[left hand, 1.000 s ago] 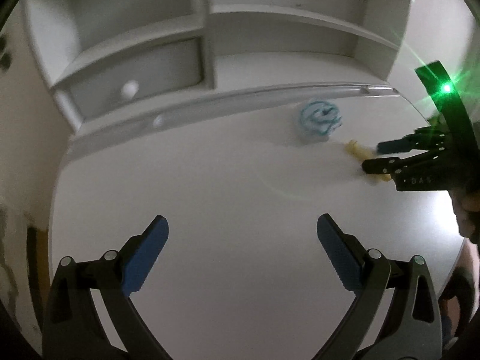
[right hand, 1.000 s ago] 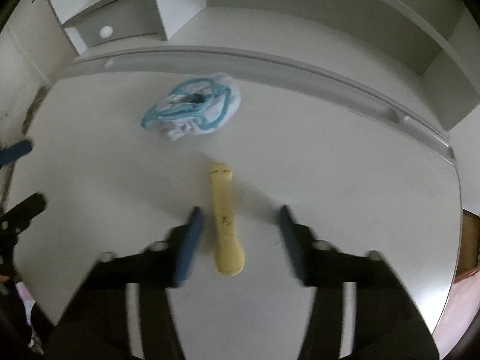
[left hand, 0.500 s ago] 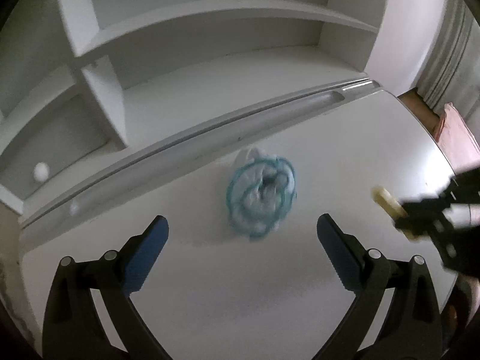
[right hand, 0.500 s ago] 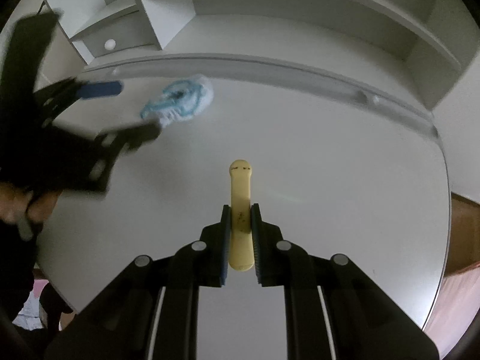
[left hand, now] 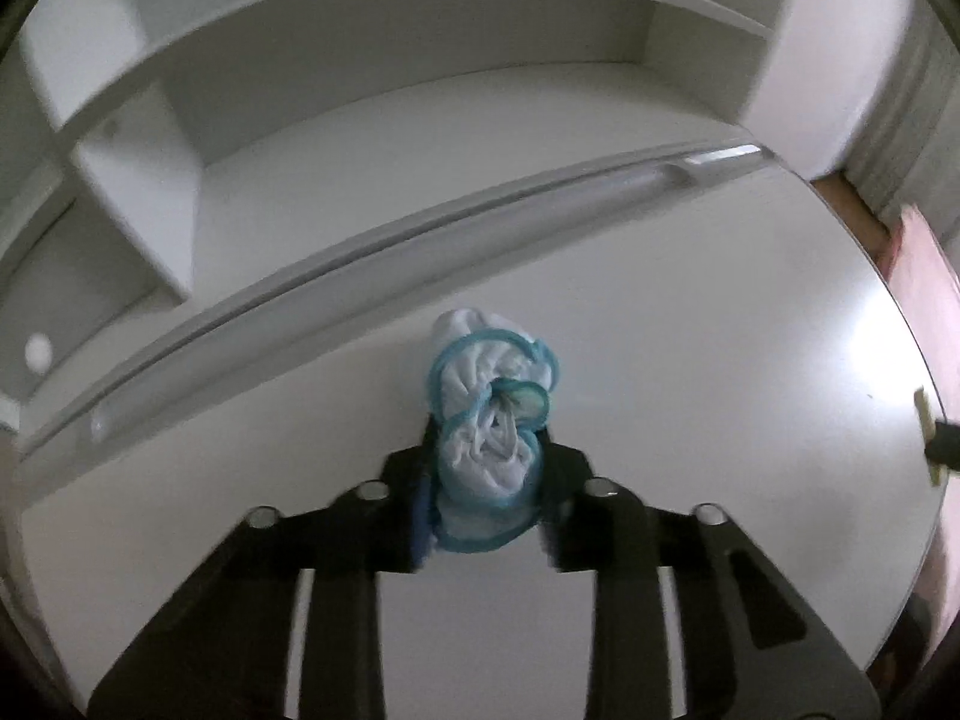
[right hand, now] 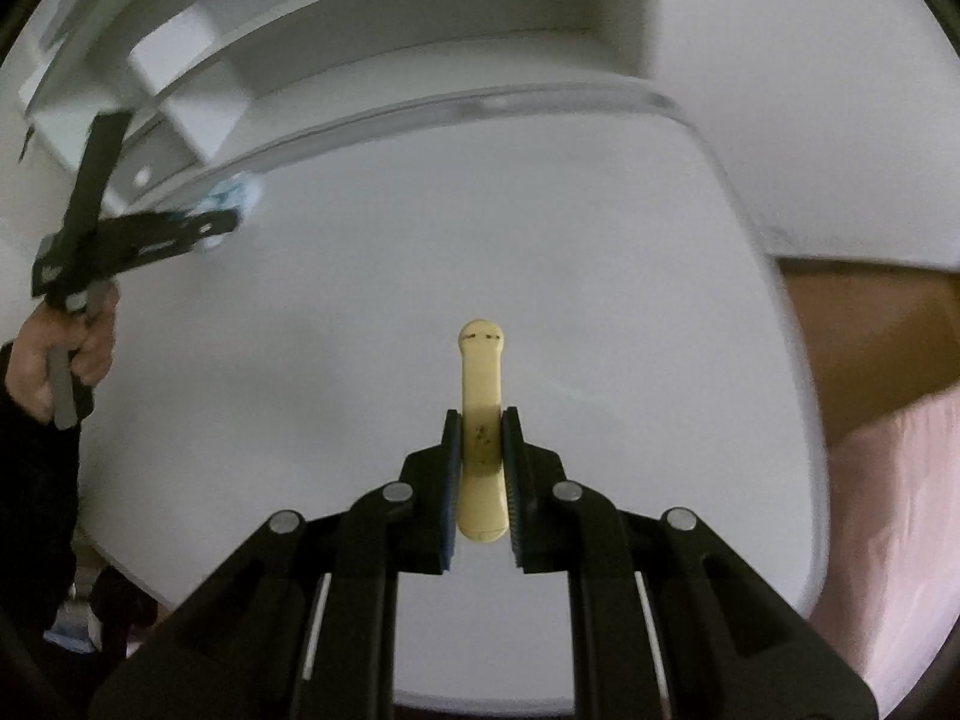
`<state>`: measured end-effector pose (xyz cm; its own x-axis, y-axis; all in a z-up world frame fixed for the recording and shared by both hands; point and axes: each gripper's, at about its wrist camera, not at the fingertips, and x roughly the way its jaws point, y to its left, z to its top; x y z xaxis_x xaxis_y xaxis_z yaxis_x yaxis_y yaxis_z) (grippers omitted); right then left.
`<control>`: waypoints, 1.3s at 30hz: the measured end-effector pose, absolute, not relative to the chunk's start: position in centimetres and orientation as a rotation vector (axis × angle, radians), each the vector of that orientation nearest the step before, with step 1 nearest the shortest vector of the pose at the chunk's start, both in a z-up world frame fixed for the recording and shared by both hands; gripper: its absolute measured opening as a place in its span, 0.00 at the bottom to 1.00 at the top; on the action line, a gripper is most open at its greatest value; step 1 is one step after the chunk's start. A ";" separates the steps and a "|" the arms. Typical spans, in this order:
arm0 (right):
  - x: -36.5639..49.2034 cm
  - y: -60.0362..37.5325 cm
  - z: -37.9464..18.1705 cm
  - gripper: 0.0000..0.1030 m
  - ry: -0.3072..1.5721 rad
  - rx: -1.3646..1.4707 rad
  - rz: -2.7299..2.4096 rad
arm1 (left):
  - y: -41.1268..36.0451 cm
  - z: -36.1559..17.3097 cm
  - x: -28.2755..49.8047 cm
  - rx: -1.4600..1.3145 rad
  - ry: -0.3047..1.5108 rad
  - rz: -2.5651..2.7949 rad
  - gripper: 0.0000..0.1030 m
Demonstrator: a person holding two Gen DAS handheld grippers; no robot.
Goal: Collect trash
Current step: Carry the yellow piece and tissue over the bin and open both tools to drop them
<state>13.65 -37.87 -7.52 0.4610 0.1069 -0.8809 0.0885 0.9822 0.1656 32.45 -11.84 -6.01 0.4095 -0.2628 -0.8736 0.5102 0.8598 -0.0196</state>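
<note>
A crumpled white wad with blue edging lies on the white desk. My left gripper reaches down over it, its jaws closing, with both fingers tight against the wad's sides. In the right wrist view the left gripper shows at the far left, held by a hand, the wad at its tip. My right gripper is shut on a pale yellow flat stick, which juts forward over the desk. The right gripper barely shows at the left wrist view's right edge.
A white shelf unit with open compartments and a knobbed drawer stands behind the desk, past a raised ridge. Beyond the desk's right edge lie brown floor and pink fabric.
My left gripper came over the wad and drew its wide jaws in around it. My right gripper shut on the yellow stick and carried it to the right.
</note>
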 end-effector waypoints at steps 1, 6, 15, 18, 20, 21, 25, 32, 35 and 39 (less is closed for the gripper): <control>12.8 -38.9 -7.5 0.13 1.081 0.224 -0.013 | -13.0 -5.9 31.8 0.267 1.044 -0.528 0.22; 4.8 -47.7 -7.9 0.13 0.983 0.389 -0.240 | -23.0 -4.8 25.2 0.355 0.970 -0.744 0.22; -8.4 -58.5 -11.0 0.13 0.912 0.610 -0.574 | -42.1 -4.4 9.7 0.495 0.864 -1.208 0.22; -11.8 -60.6 -13.4 0.13 0.922 0.682 -0.642 | -46.7 -5.4 5.0 0.547 0.860 -1.327 0.22; -13.7 -61.8 -15.3 0.13 0.928 0.732 -0.676 | -49.5 -6.5 2.2 0.595 0.855 -1.397 0.22; -14.7 -62.2 -16.3 0.13 0.932 0.751 -0.699 | -50.8 -7.2 1.5 0.613 0.852 -1.417 0.22; -17.6 -63.0 -19.3 0.13 0.956 0.815 -0.744 | -54.4 -10.2 -1.4 0.694 0.880 -1.475 0.22; -18.7 -64.6 -22.3 0.13 0.971 0.872 -0.768 | -60.4 -14.4 -3.5 0.788 0.920 -1.492 0.22; -18.9 -65.3 -23.2 0.13 0.987 0.878 -0.768 | -61.3 -14.9 -4.0 0.804 0.922 -1.497 0.22; -19.1 -65.7 -24.0 0.13 1.001 0.888 -0.767 | -61.2 -15.6 -3.6 0.777 0.964 -1.513 0.22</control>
<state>-19.07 -65.68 -23.99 0.3504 -0.1343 -0.9269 0.8604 0.4373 0.2618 -3.59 -61.21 -15.58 -0.1578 -0.4481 -0.8799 0.9869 -0.0403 -0.1565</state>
